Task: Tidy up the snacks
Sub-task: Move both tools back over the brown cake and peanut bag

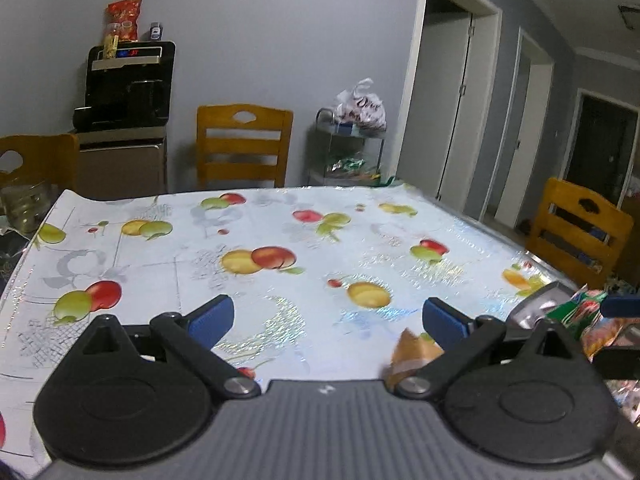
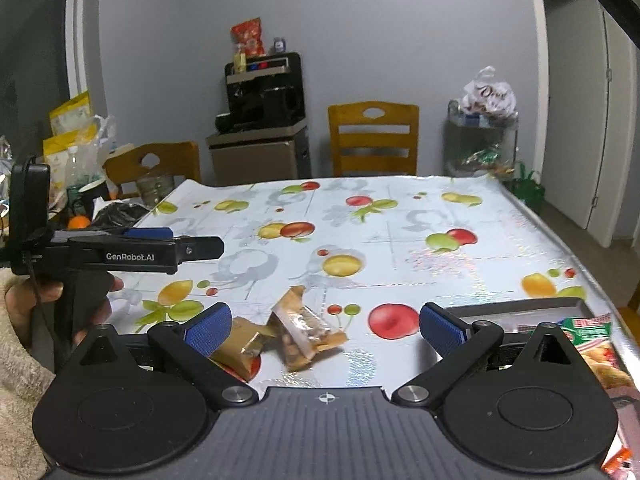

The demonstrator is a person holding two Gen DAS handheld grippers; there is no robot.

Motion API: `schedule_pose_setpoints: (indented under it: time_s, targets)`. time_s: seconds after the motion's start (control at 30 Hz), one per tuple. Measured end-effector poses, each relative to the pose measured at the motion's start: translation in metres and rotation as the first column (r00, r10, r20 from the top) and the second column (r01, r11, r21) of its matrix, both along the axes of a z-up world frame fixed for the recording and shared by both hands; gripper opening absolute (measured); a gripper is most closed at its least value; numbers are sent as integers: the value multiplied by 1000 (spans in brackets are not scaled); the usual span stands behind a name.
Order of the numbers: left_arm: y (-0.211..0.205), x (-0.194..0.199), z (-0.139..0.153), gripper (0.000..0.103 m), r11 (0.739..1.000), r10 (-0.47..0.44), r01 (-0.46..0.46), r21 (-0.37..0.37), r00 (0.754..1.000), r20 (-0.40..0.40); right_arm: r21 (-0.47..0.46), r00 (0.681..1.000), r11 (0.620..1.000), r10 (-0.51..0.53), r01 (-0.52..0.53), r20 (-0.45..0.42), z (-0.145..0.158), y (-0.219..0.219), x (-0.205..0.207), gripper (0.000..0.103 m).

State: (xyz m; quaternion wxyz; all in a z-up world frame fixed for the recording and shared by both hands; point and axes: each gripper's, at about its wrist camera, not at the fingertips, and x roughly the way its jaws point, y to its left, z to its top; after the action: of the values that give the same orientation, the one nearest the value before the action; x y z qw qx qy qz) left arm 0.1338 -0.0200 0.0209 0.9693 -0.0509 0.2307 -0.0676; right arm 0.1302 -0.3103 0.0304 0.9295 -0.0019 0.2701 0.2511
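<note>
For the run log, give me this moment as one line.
left gripper: jaws open, empty | right gripper: jaws open, empty | two tan clear-window snack packets: loose on fruit-print tablecloth | grey tray: holds colourful packets

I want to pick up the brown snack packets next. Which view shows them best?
The right wrist view: both brown snack packets lie on the tablecloth, between the open right gripper fingers. The left wrist view shows only one packet, blurred and partly hidden behind the left gripper.

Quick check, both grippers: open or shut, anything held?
Left gripper: jaws wide open, holding nothing.
Right gripper: jaws wide open, holding nothing; the snack packets lie on the table between them, ungrasped.
</note>
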Motion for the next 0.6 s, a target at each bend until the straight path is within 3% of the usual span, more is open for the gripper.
schedule_pose_setpoints:
  time_s: [0.3, 0.6]
  targets:
    - [-8, 6, -10, 102, 999, -5, 6, 39, 999, -42, -157, 997, 986, 54, -63, -62, -34, 31, 45, 100]
    - [-6, 12, -15, 102, 999, -1, 3, 36, 997, -73, -287, 985, 943, 172, -169, -15, -55, 70, 58, 97]
